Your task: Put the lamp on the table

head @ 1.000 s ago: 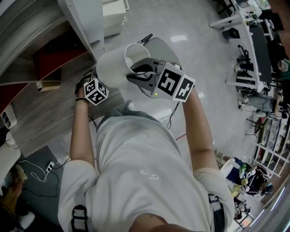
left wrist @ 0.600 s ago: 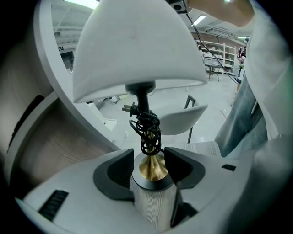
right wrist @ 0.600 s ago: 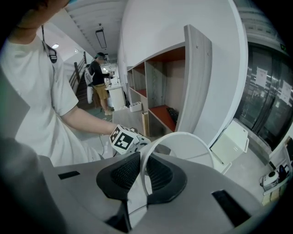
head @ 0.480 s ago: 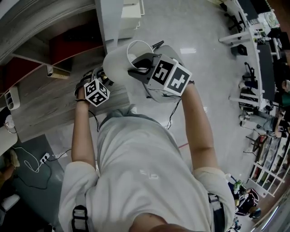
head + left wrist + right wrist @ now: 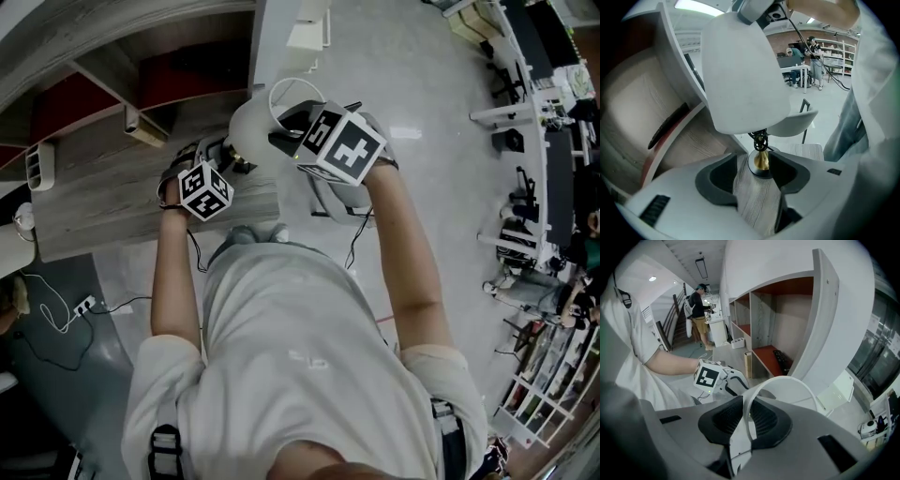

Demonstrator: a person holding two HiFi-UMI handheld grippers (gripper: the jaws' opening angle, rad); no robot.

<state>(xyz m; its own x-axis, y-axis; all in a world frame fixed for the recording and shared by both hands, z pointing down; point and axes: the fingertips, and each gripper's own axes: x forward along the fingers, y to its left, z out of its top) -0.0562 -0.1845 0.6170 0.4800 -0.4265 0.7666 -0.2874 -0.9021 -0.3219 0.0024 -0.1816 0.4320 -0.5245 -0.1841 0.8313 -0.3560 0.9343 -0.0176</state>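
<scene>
The lamp has a white shade (image 5: pixel 248 131) and a gold stem on a small round foot (image 5: pixel 760 165). That foot is low over the grey wood table (image 5: pixel 103 211), by its right end. Whether it rests on the wood I cannot tell. My left gripper (image 5: pixel 228 157) reaches along the tabletop, and in the left gripper view its jaws (image 5: pixel 757 161) stand apart either side of the foot, with wood showing on the left. My right gripper (image 5: pixel 289 131) is shut on the shade's thin top rim (image 5: pixel 787 382), and its jaws are opening. The shade (image 5: pixel 740 70) hides the upper stem.
A shelf unit with red-backed compartments (image 5: pixel 178 75) rises behind the table. A white chair (image 5: pixel 797 124) stands just past the table's end. Cables (image 5: pixel 56 323) lie on the floor at the left. Desks (image 5: pixel 539 131) and people are far off.
Both grippers have carried the lamp towards the table and the shelf unit. The shade now sits over the table's right end, and the left gripper is over the tabletop.
</scene>
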